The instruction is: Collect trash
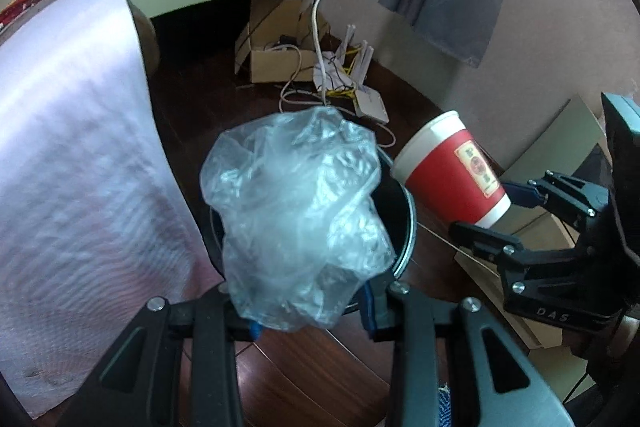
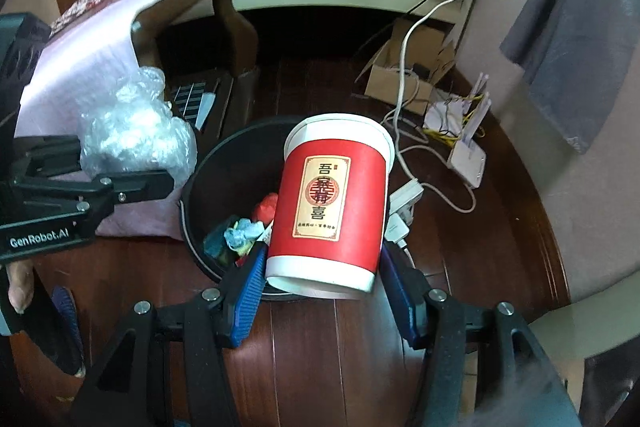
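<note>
1. Looks like the drop-off step to me: both pieces of trash are picked up and hanging over the black bin (image 2: 192, 227) on the wooden floor (image 2: 320, 347), which already has some crumpled scraps in it.
2. The left tongs (image 1: 312, 315) are clamped on a crumpled clear plastic bag (image 1: 296, 219), right above the bin's mouth.
3. The right tongs (image 2: 324, 287) are clamped on the base of a red paper cup (image 2: 332, 203), its rim tipped away over the bin's far side.
4. Both tools point steeply down at the bin, side by side.
5. Next up, I'd guess: just let go. The cup sits near the rim, so maybe nudge it toward the middle first.
</note>
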Available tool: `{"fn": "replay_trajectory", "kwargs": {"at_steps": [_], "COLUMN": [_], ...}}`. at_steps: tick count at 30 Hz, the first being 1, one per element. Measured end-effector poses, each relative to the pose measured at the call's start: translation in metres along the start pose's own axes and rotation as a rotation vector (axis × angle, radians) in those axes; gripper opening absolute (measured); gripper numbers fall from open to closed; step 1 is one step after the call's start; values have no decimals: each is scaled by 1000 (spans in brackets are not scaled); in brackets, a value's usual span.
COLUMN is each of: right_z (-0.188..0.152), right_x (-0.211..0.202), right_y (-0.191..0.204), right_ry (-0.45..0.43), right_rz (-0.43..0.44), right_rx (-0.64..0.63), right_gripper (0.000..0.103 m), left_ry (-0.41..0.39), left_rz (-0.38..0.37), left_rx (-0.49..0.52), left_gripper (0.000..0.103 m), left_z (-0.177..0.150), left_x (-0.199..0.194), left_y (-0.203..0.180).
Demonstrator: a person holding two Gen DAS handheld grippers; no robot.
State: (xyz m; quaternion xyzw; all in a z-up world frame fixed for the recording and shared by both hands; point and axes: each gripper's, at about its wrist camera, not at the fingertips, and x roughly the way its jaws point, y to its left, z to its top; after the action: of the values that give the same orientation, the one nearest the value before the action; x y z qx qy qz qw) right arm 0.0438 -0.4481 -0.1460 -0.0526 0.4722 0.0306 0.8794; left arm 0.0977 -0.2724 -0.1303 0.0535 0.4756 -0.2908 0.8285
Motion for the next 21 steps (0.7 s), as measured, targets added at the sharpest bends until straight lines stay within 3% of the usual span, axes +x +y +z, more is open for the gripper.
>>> {"fn": "replay_trajectory", "kwargs": {"at_steps": [7,8,9,10,11,21], "right_z": [10,12,13,11,10,-14], "right_x": [30,36,41,49,54,46], "right_y": [6,7,7,5,2,-17], "right_ry": [29,39,49,59,69,82], "right_rz": [35,44,41,2,-22,-69], "right_rx": [-48,-59,-67,-72,-69,-3], "right_gripper": [59,59,60,68,88,103], "left_ry": [43,49,58,83,99,59], "left_rz": [-31,-49,-64,-57,-41,86], "left_rx": [-14,-26,-43,-58,-71,-101], "left_gripper": [37,42,50,76,91,95], "left_z": [5,5,4,2,-1,-23], "left_x": [25,27,31,36,41,32], "left_y": [4,6,7,9,11,17]}}
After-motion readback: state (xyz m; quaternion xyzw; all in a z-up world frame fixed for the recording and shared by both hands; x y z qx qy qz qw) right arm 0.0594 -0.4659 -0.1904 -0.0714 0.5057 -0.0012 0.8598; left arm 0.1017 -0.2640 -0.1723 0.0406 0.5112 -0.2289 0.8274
